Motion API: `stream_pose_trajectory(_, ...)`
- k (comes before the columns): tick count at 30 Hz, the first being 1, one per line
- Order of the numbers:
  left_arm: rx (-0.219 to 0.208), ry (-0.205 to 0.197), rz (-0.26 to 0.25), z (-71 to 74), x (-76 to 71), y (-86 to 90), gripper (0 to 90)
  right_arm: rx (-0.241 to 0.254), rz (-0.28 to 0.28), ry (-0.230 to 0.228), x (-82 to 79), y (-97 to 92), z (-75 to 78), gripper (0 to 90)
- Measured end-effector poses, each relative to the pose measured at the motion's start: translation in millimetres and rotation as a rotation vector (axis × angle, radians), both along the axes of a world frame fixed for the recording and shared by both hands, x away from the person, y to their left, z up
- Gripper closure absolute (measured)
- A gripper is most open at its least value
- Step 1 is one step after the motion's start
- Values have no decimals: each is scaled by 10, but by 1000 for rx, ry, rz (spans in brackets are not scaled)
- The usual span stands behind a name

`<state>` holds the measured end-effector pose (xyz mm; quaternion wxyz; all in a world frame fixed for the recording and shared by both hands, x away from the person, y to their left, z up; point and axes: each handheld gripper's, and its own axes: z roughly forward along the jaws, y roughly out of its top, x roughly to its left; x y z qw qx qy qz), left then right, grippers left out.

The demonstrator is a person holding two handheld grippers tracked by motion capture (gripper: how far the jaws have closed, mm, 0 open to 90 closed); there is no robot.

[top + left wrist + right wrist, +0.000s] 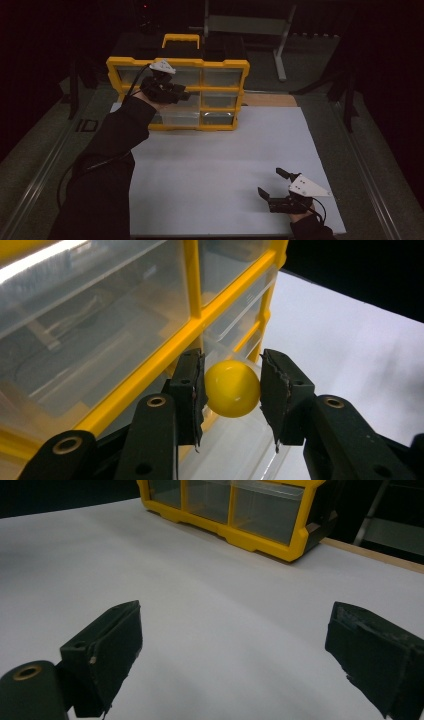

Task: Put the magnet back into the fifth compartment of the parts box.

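Observation:
A yellow ball (232, 388) sits between the pads of my left gripper (232, 390), which is shut on it. The ball hangs over a pulled-out clear drawer (235, 450) of the yellow organizer (150, 371). In the high view my left gripper (181, 93) is held against the front of the yellow drawer organizer (222, 63), at its lower left drawer. My right gripper (269, 183) rests low over the white sheet (225, 155) at the front right, jaws wide apart. Between the right gripper's (235, 655) black pads (115, 650) lies bare white sheet.
The organizer stands upright at the back of the white sheet, with a yellow handle (181, 39) on top and several clear drawers. A wooden table edge (270, 100) shows behind it on the right. A dark floor and metal frames (280, 45) surround the table.

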<state>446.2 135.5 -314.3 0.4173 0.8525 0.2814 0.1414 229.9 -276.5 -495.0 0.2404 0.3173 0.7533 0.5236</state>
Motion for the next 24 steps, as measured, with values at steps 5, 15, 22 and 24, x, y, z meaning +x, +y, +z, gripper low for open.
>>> stream_pose_trajectory(5,18,18,27,-56,17,-26,627,-1,1,-3,-1,0,0,85)
stream_pose_trajectory(15,39,65,64,-116,42,-56,626,-6,-3,-12,-8,-5,9,85)
stream_pose_trajectory(22,64,88,81,-120,48,-50,626,-7,-1,-11,-7,-1,8,85)
stream_pose_trajectory(24,77,108,83,-131,56,-50,625,-7,0,-11,-7,-1,8,85)
